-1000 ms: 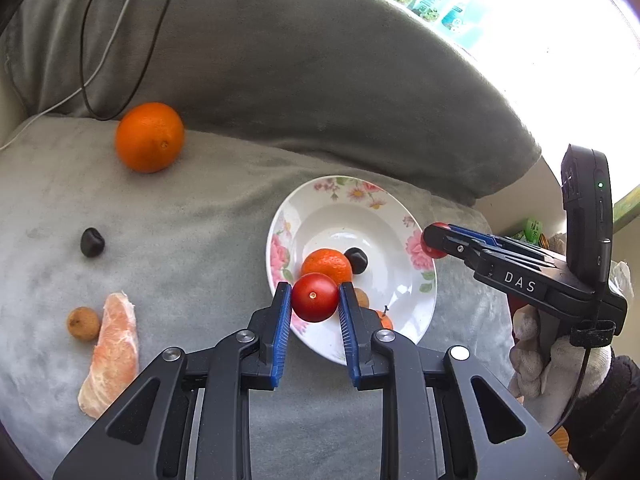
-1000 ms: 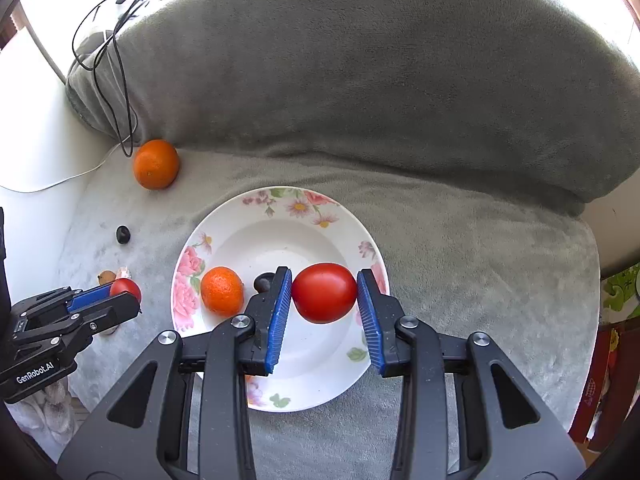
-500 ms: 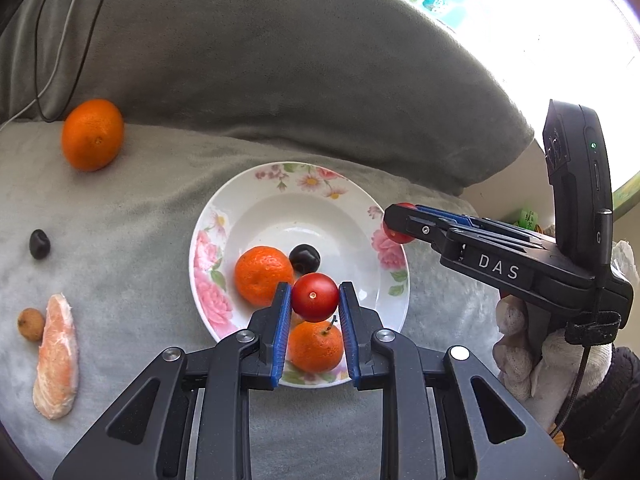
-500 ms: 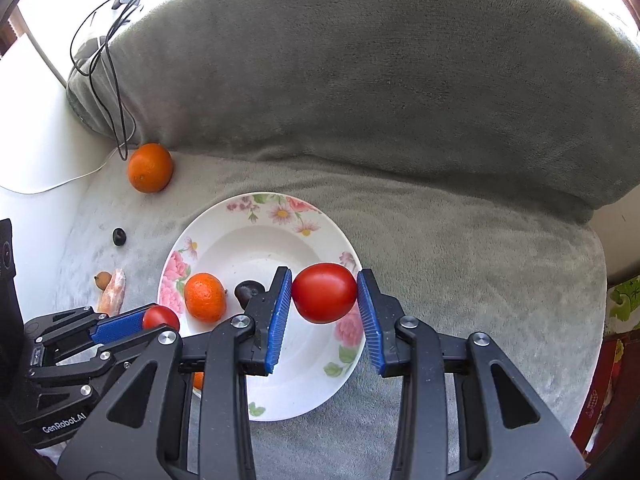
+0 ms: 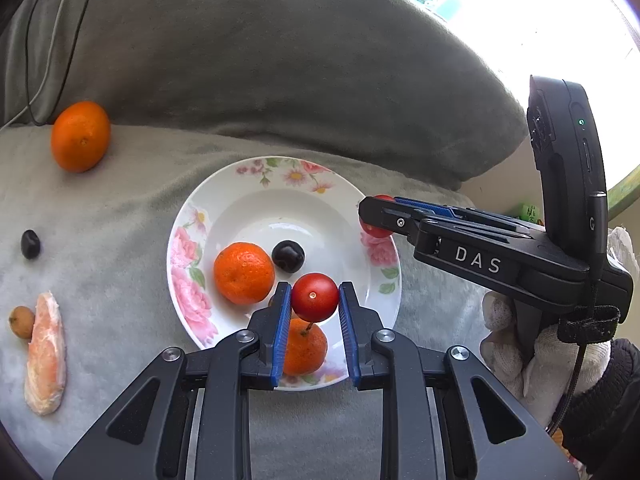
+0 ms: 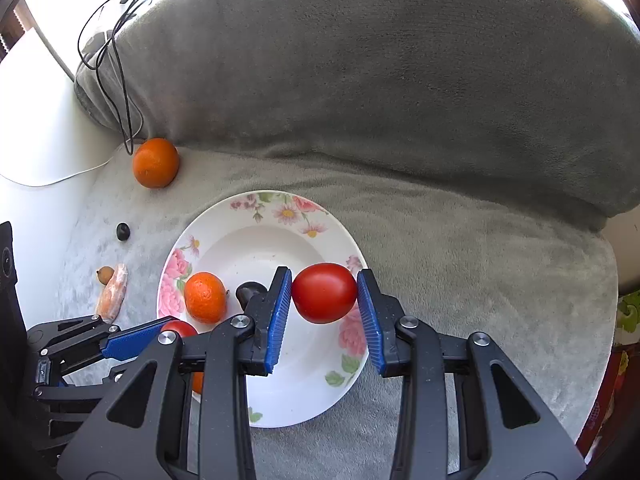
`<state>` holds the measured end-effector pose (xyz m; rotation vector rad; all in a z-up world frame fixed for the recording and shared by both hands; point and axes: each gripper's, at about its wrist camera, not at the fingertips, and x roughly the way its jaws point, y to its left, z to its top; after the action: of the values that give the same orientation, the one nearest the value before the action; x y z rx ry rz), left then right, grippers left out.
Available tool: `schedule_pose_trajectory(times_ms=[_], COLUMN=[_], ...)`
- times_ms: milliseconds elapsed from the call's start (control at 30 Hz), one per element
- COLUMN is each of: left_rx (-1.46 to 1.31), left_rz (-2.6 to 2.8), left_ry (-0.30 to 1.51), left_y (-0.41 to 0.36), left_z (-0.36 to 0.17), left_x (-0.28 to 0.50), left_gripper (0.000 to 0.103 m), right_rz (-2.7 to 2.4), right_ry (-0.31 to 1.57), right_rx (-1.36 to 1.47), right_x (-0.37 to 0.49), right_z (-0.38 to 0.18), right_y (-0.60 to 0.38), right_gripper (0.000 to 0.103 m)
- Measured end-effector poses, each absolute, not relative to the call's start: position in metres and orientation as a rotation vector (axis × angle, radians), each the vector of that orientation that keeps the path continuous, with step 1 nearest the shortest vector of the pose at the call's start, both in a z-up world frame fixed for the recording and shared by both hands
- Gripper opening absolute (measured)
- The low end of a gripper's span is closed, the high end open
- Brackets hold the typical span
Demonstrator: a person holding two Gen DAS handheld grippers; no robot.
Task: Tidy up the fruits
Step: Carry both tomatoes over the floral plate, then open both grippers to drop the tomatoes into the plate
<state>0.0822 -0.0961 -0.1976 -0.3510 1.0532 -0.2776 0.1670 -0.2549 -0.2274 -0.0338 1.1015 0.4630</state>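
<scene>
A white floral plate (image 5: 256, 184) (image 6: 256, 208) lies on a grey blanket. In it are a mandarin (image 5: 243, 273) (image 6: 205, 297), a dark plum (image 5: 288, 256) (image 6: 250, 292) and a second mandarin (image 5: 305, 347) near the front rim. My left gripper (image 5: 315, 300) is shut on a small red tomato (image 5: 315, 297) above the plate's front. My right gripper (image 6: 324, 294) is shut on a larger red tomato (image 6: 324, 293) above the plate's right side; it shows in the left wrist view (image 5: 376, 216) at the plate's right rim.
On the blanket left of the plate lie a large orange (image 5: 80, 136) (image 6: 156, 163), a dark plum (image 5: 30, 244) (image 6: 123, 232), a peeled citrus segment (image 5: 46, 354) (image 6: 113, 294) and a small brown fruit (image 5: 21, 322) (image 6: 105, 274). A raised blanket fold (image 6: 360, 100) and black cables (image 6: 120, 60) are behind.
Both grippers have moved in over the plate with their tomatoes still held. The plate has shifted left and nearer in the right wrist view.
</scene>
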Motion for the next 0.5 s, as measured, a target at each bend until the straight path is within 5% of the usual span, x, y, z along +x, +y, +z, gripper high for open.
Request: schedule_pose_trajectory(times_ms=[67,167,267,500], left_rx=[-0.346,-0.344,-0.344,-0.342], left_rz=[-0.278,-0.279,-0.276,-0.264], left_ry=[1.053,1.047,1.043,1.035], left_y=[-0.097,-0.098,-0.097,-0.093], left_z=[-0.197,-0.195,-0.194,-0.189], left_x=[0.083,0.083,0.082,0.079], left_gripper=[0.022,0.037,0.041,0.061], right_rz=[0.466,0.459,0.447,0.449], right_ry=[1.102,1.105,1.083,1.053], right_rx=[-0.031,-0.037,-0.027,-0.003], right_x=[0.167,0.167,0.166,0.165], right_z=[-0.227,-0.226,-0.222,-0.212], right_y=[-0.255,-0.255,-0.257,-0.258], right_gripper=[0.035,0.036,0.065,0.079])
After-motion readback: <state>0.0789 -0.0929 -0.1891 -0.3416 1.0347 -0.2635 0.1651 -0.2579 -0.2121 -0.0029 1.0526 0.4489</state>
